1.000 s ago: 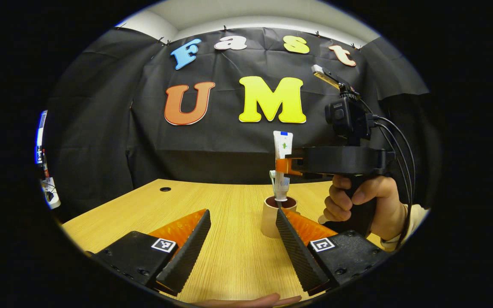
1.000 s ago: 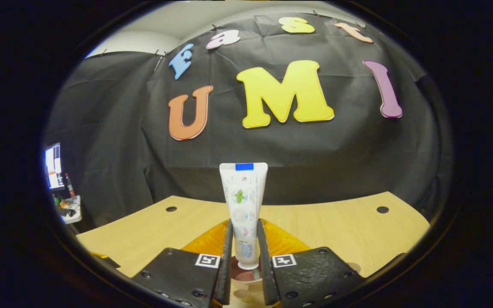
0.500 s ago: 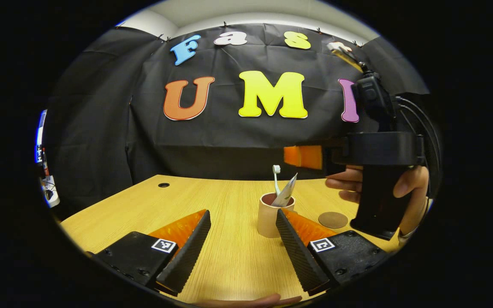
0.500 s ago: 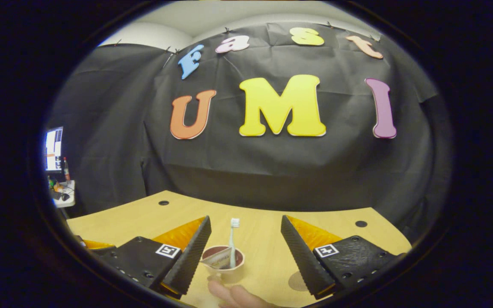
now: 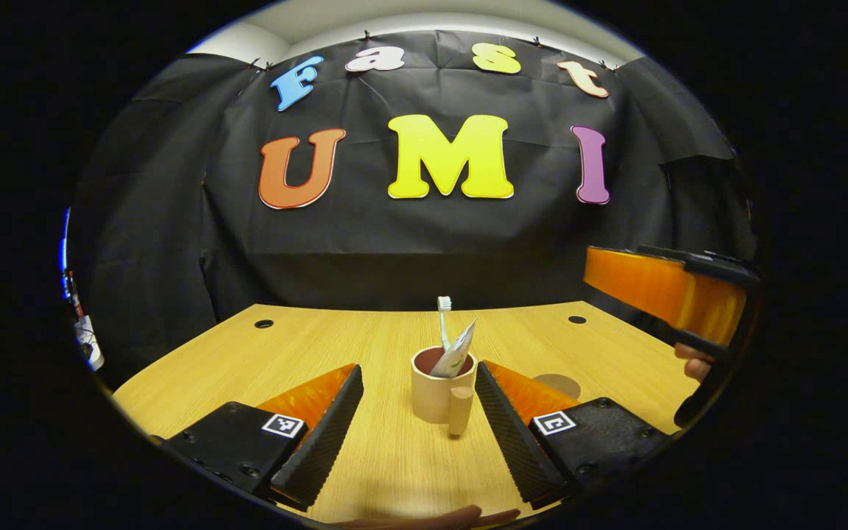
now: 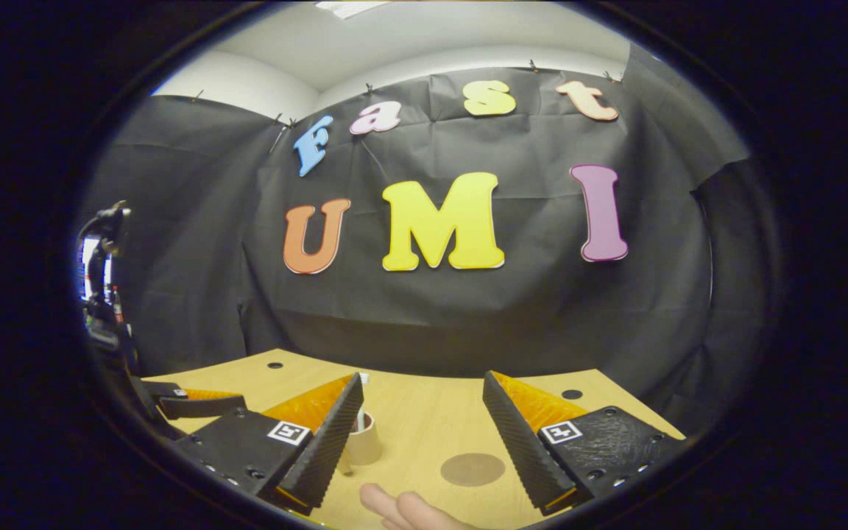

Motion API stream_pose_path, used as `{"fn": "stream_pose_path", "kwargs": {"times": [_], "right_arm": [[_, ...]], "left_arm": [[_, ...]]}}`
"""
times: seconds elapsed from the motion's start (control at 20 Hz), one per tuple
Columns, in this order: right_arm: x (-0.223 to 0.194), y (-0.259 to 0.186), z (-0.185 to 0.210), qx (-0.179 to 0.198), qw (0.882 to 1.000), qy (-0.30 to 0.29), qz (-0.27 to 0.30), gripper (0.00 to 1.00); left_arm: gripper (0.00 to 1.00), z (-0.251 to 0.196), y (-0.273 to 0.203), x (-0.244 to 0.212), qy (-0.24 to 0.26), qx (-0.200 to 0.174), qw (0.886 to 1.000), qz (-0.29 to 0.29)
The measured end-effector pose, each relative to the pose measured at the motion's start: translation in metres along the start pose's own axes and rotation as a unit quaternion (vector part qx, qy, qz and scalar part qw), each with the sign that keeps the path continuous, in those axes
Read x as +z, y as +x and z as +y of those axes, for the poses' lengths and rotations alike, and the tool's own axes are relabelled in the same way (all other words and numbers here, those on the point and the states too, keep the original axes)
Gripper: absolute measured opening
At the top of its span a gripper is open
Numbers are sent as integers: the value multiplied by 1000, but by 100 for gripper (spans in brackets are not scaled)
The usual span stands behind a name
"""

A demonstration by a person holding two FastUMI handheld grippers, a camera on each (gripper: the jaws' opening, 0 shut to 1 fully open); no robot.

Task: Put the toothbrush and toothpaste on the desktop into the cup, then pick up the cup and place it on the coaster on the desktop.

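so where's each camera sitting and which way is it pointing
Left gripper view: rides the left gripper, low over the desk, facing the cup between its open fingers, wall behind; the right gripper enters at right with fingertips of a hand.
Right gripper view: rides the right gripper, higher, facing the wall, fingers open; a fingertip shows at the bottom.
Shared: cup, coaster, desk, wall.

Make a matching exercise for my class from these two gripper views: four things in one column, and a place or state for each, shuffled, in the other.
Things:
1. toothbrush
2. toothpaste
3. coaster
4. cup

Places or states:
A. flat brown disc, bare on the desk
B. leans tilted against the rim
C. stands between the left gripper's open fingers, untouched
D. stands upright, bristles up

Pairs: 1-D, 2-B, 3-A, 4-C
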State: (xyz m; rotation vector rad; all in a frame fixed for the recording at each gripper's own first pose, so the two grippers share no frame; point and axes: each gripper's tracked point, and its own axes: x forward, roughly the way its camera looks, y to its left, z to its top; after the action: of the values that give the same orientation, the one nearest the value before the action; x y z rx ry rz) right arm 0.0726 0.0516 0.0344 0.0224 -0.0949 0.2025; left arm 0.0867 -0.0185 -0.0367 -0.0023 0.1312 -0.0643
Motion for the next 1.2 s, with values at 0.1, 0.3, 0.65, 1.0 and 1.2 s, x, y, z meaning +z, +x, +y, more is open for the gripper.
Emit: {"fn": "stream_pose_path", "kwargs": {"times": [0.1,0.3,0.65,1.0,1.2], "right_arm": [[3,-20,-20,-11,1000,2,-14,98],[3,-51,-50,-16,999,32,-34,97],[-18,-72,-75,-11,999,20,-34,99],[-27,-75,-86,1,999,36,-36,95],[-26,-75,-98,-3,998,50,-37,95]], "left_arm": [[97,-13,7,7,-7,-11,1000,19],[96,-26,23,4,-9,-13,995,95],[97,-21,59,-27,-71,2,954,292],[90,-30,72,-54,-75,12,894,442],[84,-24,83,-58,-74,29,877,473]]}}
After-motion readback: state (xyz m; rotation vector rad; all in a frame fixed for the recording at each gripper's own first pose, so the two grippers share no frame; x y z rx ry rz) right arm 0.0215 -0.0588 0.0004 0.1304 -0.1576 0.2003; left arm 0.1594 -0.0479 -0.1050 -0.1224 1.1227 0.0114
